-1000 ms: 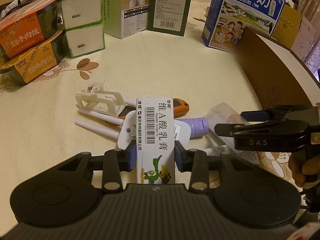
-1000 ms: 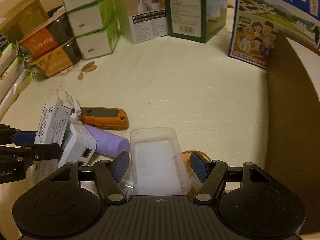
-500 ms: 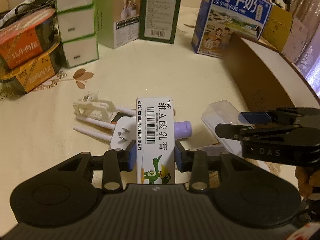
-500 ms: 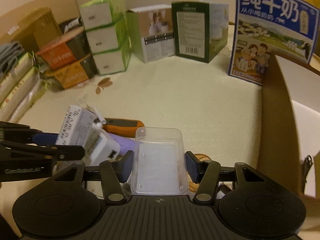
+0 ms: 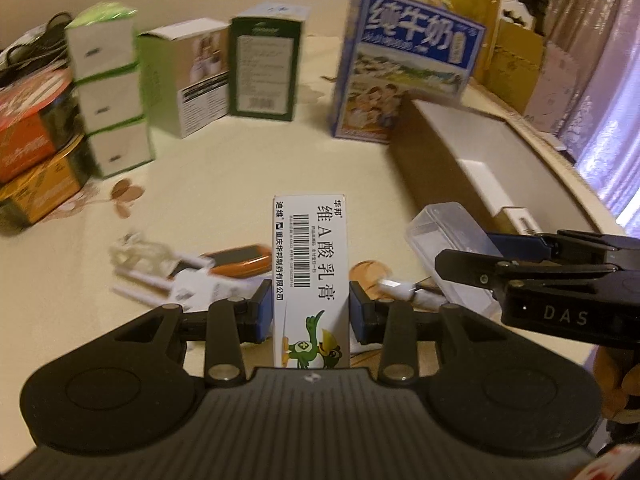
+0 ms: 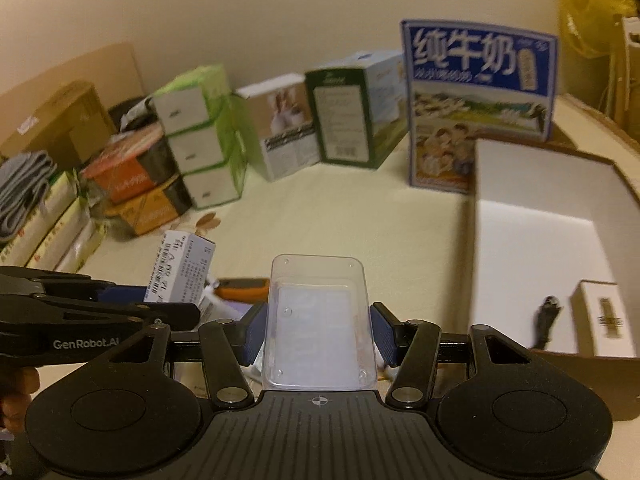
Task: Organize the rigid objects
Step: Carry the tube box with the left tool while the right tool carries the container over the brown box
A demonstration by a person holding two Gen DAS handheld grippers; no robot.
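Carrying both picks toward the open cardboard box (image 6: 536, 240) — that looks like the step in hand. The left gripper (image 5: 311, 316) clamps a slim printed carton (image 5: 310, 264); the right gripper (image 6: 316, 334) pinches a clear, glossy plastic case (image 6: 318, 320). Next: hover over the box's white interior, then release.

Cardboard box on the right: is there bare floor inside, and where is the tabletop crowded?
The cardboard box has bare white floor beyond the small white carton and black item. Open cloth lies before the milk carton. Crowded around the orange device.
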